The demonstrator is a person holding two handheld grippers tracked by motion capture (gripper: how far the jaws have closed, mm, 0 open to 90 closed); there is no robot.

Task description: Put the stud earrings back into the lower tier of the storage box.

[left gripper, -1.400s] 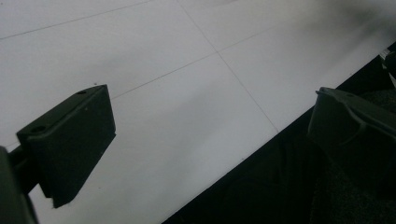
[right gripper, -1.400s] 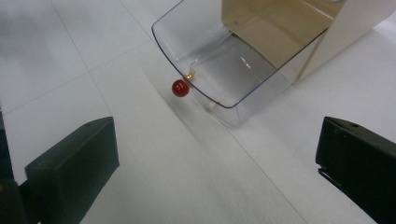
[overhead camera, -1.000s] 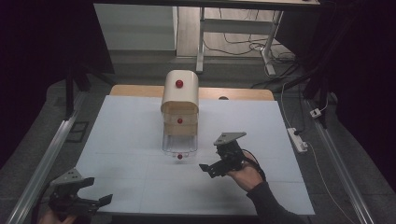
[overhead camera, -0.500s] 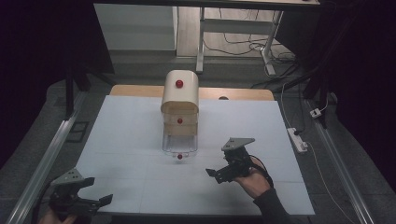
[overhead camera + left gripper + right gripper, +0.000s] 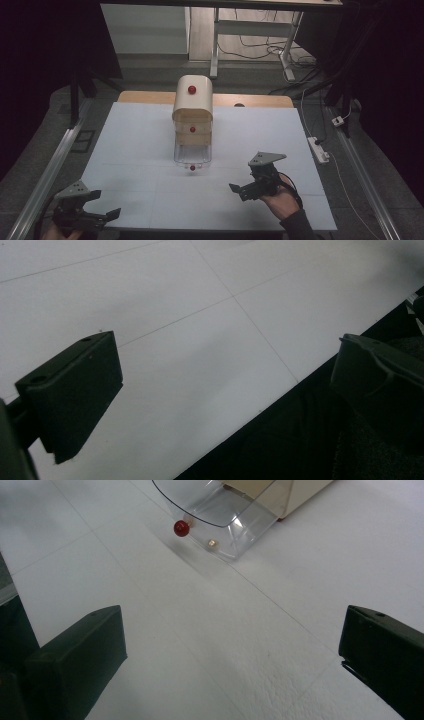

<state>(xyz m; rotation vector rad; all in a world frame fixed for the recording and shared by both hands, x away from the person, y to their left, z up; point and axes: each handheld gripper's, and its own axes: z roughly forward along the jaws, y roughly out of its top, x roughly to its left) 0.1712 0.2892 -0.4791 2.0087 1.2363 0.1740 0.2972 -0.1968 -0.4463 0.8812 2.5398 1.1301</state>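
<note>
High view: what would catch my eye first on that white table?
A small cream drawer cabinet with red knobs stands mid-table, its clear bottom drawer pulled open. The right gripper hovers open near the front right; the left gripper waits open at the front left corner.

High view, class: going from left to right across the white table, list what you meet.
Left gripper at the near left corner → small drawer cabinet with its clear bottom drawer pulled out → right gripper → white power strip beside the table.
</note>
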